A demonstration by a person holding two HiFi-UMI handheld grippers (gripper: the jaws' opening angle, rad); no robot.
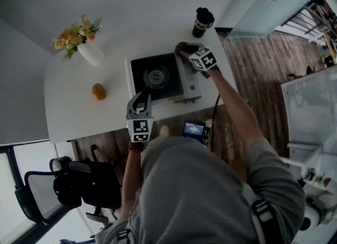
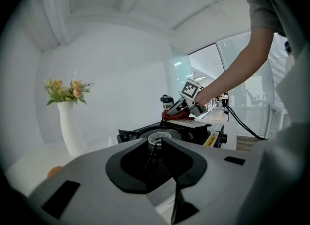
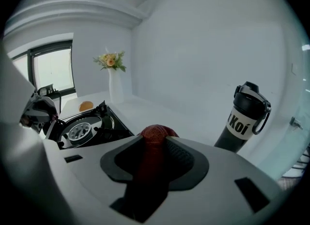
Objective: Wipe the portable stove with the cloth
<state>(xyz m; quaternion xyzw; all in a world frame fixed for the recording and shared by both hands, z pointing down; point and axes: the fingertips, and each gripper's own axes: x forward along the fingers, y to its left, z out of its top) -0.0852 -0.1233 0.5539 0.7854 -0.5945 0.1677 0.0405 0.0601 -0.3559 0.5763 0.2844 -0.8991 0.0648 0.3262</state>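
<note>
The portable stove (image 1: 158,77) has a black top, a round burner and a silver panel on its right; it stands on the white table (image 1: 68,106). My right gripper (image 1: 185,52) is shut on a red cloth (image 1: 181,46) that rests on the stove's far right corner. The right gripper view shows the cloth (image 3: 156,131) bulging out between the jaws of that gripper (image 3: 154,141), with the burner (image 3: 80,132) to the left. My left gripper (image 1: 140,100) is at the stove's front edge with its jaws a little apart. In its own view the left gripper (image 2: 155,144) holds nothing that I can see.
A white vase of flowers (image 1: 87,48) stands at the table's back left, with an orange (image 1: 98,91) in front of it. A black bottle (image 1: 202,22) stands behind the stove. Below the table's near edge are an office chair (image 1: 68,185) and a small screen device (image 1: 194,129).
</note>
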